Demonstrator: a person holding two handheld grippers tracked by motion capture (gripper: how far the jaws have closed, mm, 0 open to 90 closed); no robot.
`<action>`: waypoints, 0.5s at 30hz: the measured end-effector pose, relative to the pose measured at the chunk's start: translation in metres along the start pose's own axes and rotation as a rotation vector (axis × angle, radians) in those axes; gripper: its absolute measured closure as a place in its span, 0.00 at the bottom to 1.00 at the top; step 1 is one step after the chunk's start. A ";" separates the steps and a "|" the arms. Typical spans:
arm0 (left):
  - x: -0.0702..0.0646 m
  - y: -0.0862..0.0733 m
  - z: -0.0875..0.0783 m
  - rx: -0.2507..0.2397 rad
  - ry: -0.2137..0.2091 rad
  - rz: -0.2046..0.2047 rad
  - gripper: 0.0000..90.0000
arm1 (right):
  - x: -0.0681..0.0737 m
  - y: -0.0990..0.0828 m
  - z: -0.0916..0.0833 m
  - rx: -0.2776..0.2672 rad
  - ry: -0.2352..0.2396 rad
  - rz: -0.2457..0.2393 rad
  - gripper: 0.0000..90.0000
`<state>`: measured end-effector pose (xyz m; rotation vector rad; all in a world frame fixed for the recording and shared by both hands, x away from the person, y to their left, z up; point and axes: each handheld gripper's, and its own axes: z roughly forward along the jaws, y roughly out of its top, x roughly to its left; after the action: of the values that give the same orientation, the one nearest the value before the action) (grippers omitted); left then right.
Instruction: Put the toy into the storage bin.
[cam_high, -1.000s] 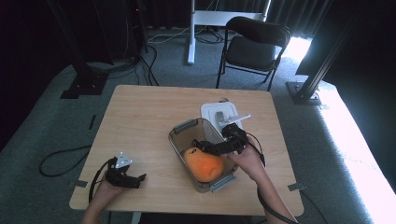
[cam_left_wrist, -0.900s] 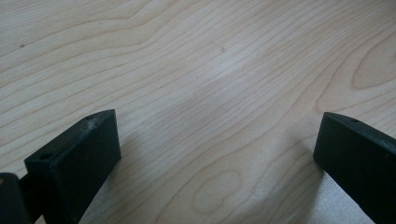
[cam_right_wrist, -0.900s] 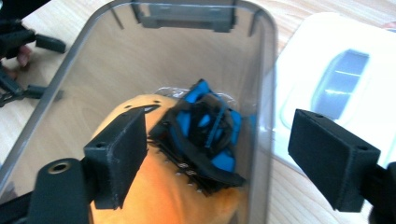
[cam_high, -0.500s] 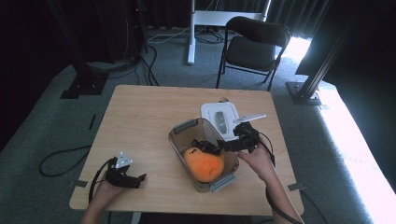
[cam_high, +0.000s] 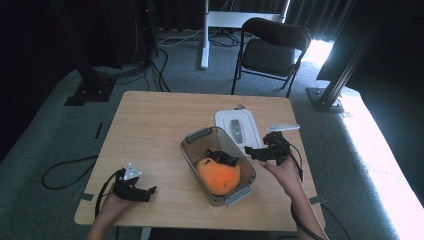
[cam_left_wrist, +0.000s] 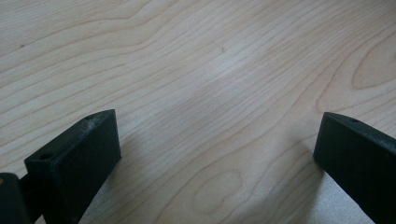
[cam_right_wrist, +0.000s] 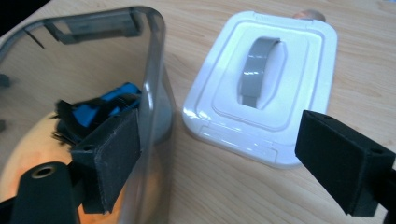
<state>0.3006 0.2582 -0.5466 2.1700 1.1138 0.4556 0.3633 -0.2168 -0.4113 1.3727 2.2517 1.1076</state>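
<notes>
Right tool (cam_high: 256, 151): jaws wide, just opened, gripping nothing, its left jaw against the outer wall of the clear container. Surface (cam_high: 150, 130), wooden, carries all items. Clear container (cam_high: 192, 145), long axis running diagonally from far-left to near-right, holds an orange object (cam_high: 218, 176) and a black-and-blue item (cam_high: 221, 157). White lid (cam_high: 225, 120), handle up, lies flat just beyond the container. Left tool (cam_high: 147, 191): jaws wide, empty, well left of the container.

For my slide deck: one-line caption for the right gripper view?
Open right gripper beside a clear container holding orange and blue items, its white lid lying on the table.
</notes>
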 end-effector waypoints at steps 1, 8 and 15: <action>0.000 0.000 0.000 -0.001 0.000 -0.001 0.01 | -0.001 -0.001 0.001 0.005 0.003 -0.003 0.15; 0.000 0.000 0.000 0.000 0.000 0.000 0.01 | -0.018 -0.014 0.015 0.050 -0.062 0.034 0.15; 0.000 0.000 0.000 0.001 0.000 0.001 0.01 | -0.032 -0.029 0.033 0.090 -0.082 0.064 0.15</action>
<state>0.3006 0.2583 -0.5466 2.1708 1.1134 0.4553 0.3804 -0.2362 -0.4587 1.5067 2.2381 0.9614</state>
